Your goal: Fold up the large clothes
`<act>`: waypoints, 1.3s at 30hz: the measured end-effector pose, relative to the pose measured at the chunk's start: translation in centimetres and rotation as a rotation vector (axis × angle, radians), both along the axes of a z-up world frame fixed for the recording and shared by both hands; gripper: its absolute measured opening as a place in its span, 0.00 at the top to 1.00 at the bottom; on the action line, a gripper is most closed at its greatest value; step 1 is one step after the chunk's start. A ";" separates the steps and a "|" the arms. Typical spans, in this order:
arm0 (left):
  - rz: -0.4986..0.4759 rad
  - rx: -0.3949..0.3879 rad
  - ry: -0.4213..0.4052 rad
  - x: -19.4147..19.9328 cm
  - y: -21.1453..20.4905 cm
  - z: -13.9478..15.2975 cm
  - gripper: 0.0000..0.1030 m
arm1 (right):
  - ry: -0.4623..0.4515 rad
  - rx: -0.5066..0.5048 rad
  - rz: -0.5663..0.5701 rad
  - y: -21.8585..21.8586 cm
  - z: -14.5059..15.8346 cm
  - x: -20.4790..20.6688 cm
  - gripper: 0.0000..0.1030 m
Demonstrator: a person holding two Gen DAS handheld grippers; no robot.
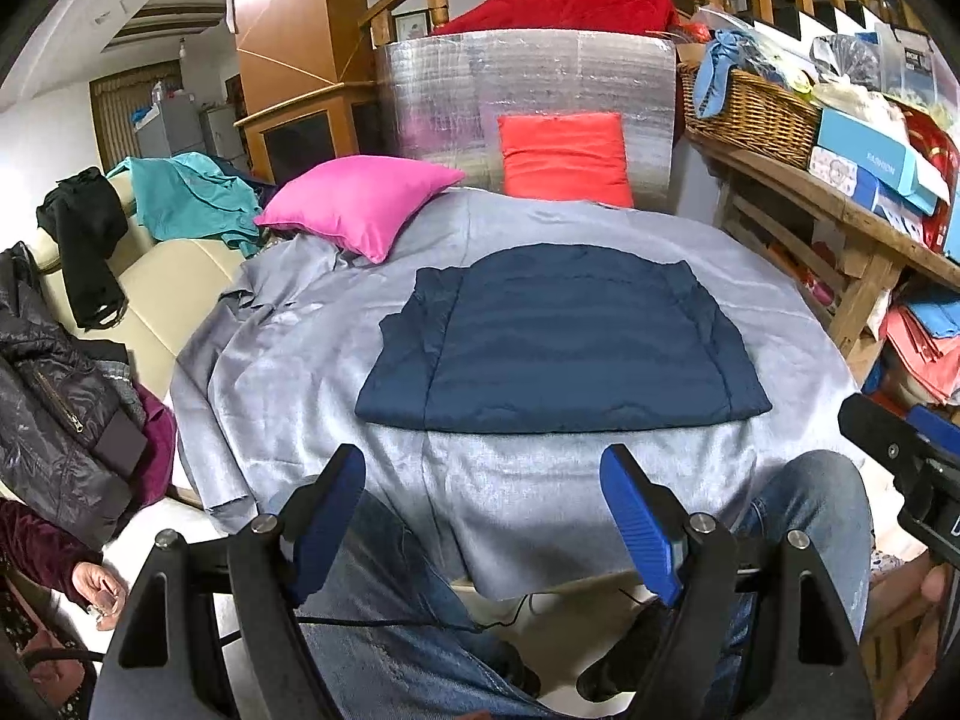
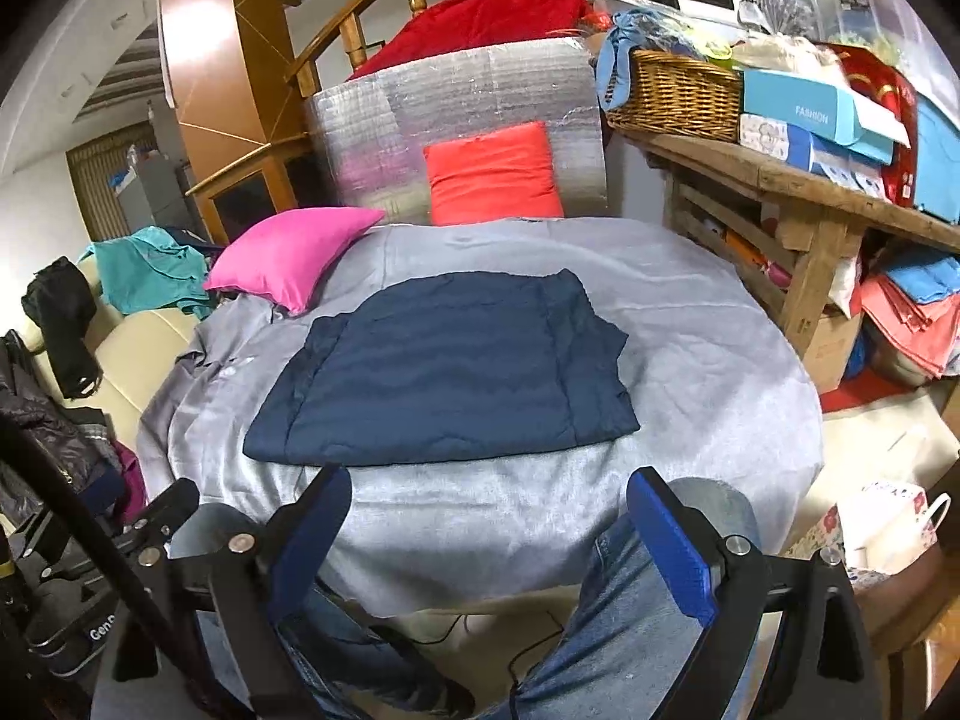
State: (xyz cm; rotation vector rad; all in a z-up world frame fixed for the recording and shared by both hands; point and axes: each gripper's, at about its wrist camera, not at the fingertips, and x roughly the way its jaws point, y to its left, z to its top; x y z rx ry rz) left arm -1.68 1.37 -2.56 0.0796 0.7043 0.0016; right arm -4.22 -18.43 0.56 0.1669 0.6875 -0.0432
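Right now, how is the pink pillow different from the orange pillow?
The pink pillow is magenta, while the orange pillow is orange-red. The pink pillow lies tilted at the left edge of the grey cloth, one corner hanging over it; the orange pillow stands upright against the silver foil board. Both are square, plain and puffy.

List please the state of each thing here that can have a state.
Jacket: folded, lying flat on the grey cloth.
Left gripper: open, holding nothing.
Right gripper: open, holding nothing.
Pink cushion: lying tilted at the cloth's far left edge.
Orange cushion: upright against the silver board.
Basket: full.
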 end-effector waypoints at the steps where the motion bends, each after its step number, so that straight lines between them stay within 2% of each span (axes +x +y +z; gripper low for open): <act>1: -0.004 -0.004 -0.001 -0.1 0.0 0.1 0.21 | -0.002 -0.001 0.001 0.0 0.1 0.0 0.08; 15: 0.018 -0.028 -0.013 -0.8 1.2 0.6 0.21 | -0.033 -0.019 0.022 0.8 1.1 -0.9 0.08; 39: 0.026 -0.035 -0.009 -0.8 1.6 0.3 0.21 | -0.015 -0.013 0.015 0.7 0.3 -0.5 0.07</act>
